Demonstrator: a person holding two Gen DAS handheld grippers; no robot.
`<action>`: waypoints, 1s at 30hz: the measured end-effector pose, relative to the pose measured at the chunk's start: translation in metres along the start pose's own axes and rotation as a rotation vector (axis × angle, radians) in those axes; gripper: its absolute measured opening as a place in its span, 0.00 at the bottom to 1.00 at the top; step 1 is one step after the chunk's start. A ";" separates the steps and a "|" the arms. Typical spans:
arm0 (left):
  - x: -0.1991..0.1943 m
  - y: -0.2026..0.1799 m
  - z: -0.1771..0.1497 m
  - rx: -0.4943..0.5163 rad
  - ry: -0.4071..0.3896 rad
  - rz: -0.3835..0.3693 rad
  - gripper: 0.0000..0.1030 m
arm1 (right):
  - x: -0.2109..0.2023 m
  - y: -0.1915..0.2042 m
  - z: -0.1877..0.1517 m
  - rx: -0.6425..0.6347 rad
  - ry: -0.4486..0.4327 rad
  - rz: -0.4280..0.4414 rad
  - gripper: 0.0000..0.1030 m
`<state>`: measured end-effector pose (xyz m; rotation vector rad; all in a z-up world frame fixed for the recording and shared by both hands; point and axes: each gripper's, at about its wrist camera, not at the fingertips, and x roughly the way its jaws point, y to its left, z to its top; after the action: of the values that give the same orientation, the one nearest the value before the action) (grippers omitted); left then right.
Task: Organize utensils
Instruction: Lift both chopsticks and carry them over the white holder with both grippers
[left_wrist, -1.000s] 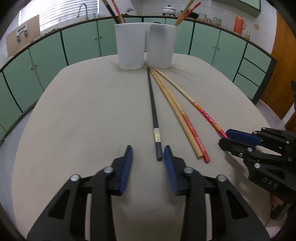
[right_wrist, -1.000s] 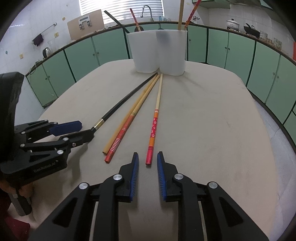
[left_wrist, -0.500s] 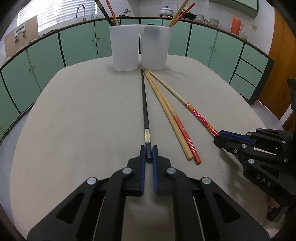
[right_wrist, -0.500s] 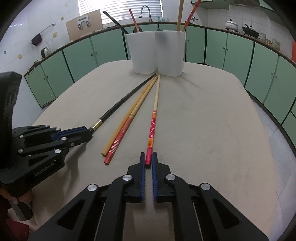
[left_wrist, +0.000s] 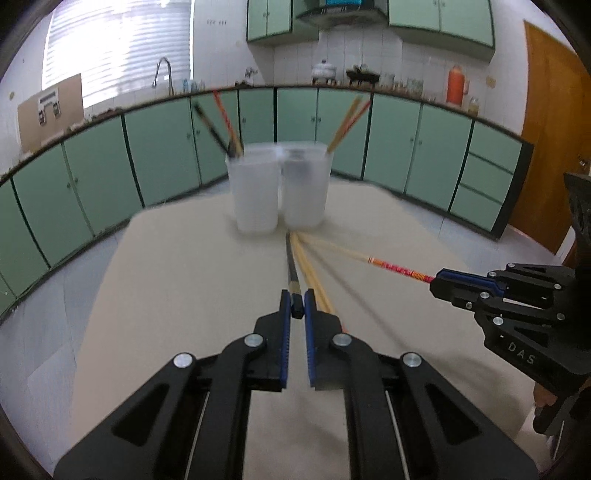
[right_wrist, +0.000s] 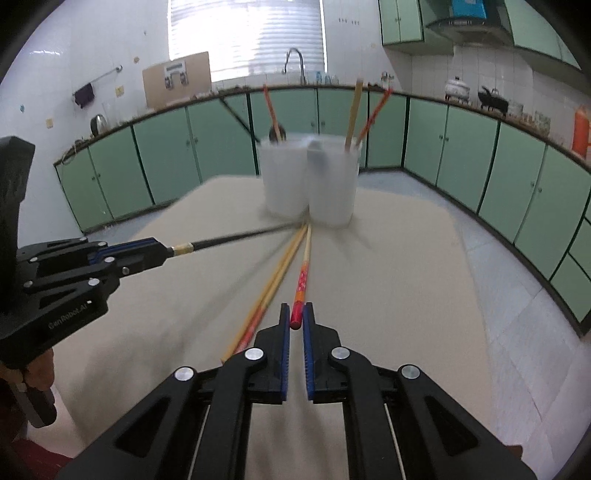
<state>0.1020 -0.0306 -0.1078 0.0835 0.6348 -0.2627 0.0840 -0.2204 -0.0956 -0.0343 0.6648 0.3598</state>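
My left gripper (left_wrist: 296, 301) is shut on the near end of a black chopstick (left_wrist: 292, 264) and holds it lifted off the table; it also shows in the right wrist view (right_wrist: 162, 254). My right gripper (right_wrist: 296, 315) is shut on the red end of a red-patterned chopstick (right_wrist: 302, 282), also lifted; it shows in the left wrist view (left_wrist: 436, 282). Two tan chopsticks (right_wrist: 271, 284) lie on the table between them. Two white cups (left_wrist: 280, 188) stand side by side at the far end, each holding chopsticks.
The beige table (left_wrist: 177, 295) is ringed by green cabinets (left_wrist: 159, 155) close behind the cups. A wooden door (left_wrist: 550, 147) stands at the right. The table's right edge (right_wrist: 517, 302) drops to the floor.
Both grippers have risen and tilted up with their chopsticks, so the near ends are off the table. A second ago both stood open around the chopstick ends, then closed on them.
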 end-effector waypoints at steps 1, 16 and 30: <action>-0.004 0.000 0.005 0.002 -0.014 -0.004 0.06 | -0.005 0.000 0.006 -0.004 -0.014 0.000 0.06; -0.034 0.005 0.083 0.000 -0.178 -0.062 0.06 | -0.044 -0.007 0.101 -0.071 -0.161 0.067 0.06; -0.040 0.006 0.119 0.033 -0.235 -0.089 0.06 | -0.050 -0.012 0.149 -0.118 -0.186 0.129 0.06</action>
<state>0.1414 -0.0352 0.0115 0.0552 0.4009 -0.3634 0.1411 -0.2252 0.0515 -0.0696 0.4621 0.5193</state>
